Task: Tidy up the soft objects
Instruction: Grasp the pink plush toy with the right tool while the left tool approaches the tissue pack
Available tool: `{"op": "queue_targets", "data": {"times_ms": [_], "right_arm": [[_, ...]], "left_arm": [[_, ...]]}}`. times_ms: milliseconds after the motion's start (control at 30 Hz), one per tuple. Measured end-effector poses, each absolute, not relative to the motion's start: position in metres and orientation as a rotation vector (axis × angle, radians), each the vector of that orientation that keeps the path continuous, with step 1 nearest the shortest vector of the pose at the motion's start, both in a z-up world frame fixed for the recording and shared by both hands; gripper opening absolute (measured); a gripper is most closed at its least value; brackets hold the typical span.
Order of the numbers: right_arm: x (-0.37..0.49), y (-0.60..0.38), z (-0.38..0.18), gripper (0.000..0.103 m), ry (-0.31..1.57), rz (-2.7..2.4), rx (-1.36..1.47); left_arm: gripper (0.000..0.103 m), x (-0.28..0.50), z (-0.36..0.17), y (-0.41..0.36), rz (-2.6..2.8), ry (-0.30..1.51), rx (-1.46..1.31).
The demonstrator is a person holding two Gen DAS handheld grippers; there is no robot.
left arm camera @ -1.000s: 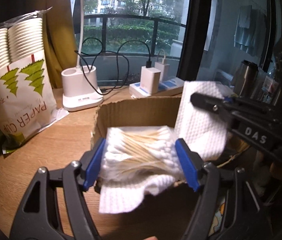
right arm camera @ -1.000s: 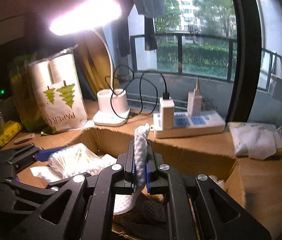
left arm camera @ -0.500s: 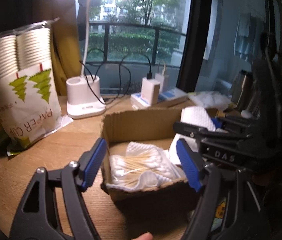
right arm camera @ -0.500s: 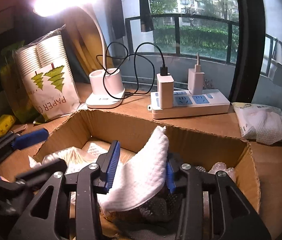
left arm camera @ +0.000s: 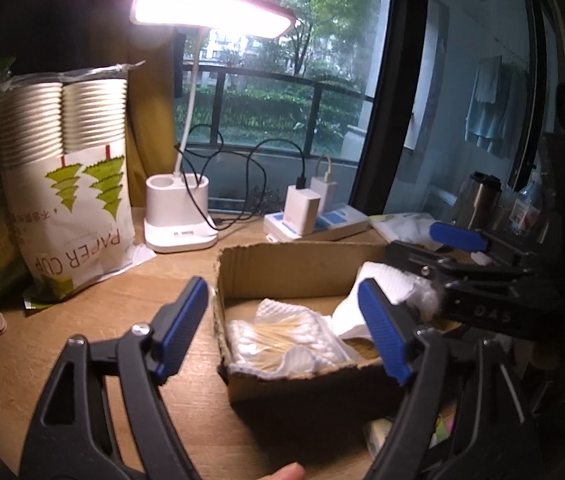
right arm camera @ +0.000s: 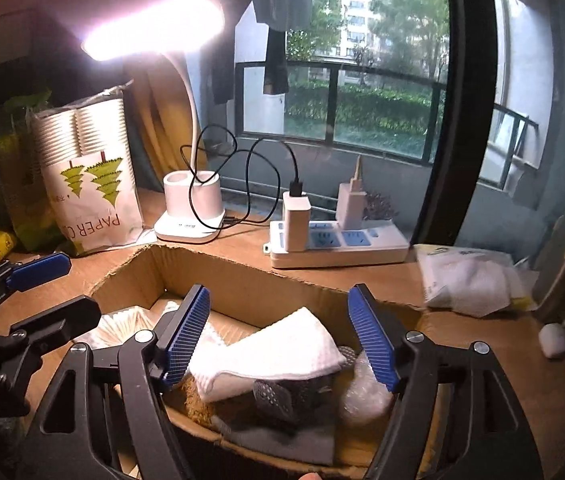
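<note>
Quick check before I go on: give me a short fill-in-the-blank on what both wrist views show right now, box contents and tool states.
1. The bag of cotton swabs lies inside the cardboard ____.
2. Both the left tool and the right tool are ____, holding nothing.
3. The folded white cloth rests in the box between the right tool's blue ____.
4. The two chargers are plugged into the white power ____ on the desk.

Missing words: box; open; fingers; strip

Lit desk lamp, paper cup pack, power strip.
</note>
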State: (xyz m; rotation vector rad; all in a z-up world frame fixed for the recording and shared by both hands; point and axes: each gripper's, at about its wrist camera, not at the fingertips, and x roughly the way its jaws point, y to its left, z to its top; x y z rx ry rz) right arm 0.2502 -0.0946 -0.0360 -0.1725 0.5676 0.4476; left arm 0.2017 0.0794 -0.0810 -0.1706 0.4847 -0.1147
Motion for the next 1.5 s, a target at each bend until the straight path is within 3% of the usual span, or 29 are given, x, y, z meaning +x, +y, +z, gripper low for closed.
{"op": "queue_targets", "data": {"times_ms": [300,933,1500], "right_arm": [[0.212,-0.115,-0.023,0.075,0.566,0.44,-0.164],[0.159,-0.143,-0.03,0.075,0.597,0.44,-0.148],[0.137,-0.155,-0.079,0.075,0.742,0.478,-0.139]], "left_arm": [[0.089,0.176,-0.071,0.069,-0.164,0.47,-0.168],[0.09,0.142,-0.077,0.055,-0.191,0.511,-0.181],[0.09,0.138,-0.101,0.039,-0.189,0.6,-0.176]]}}
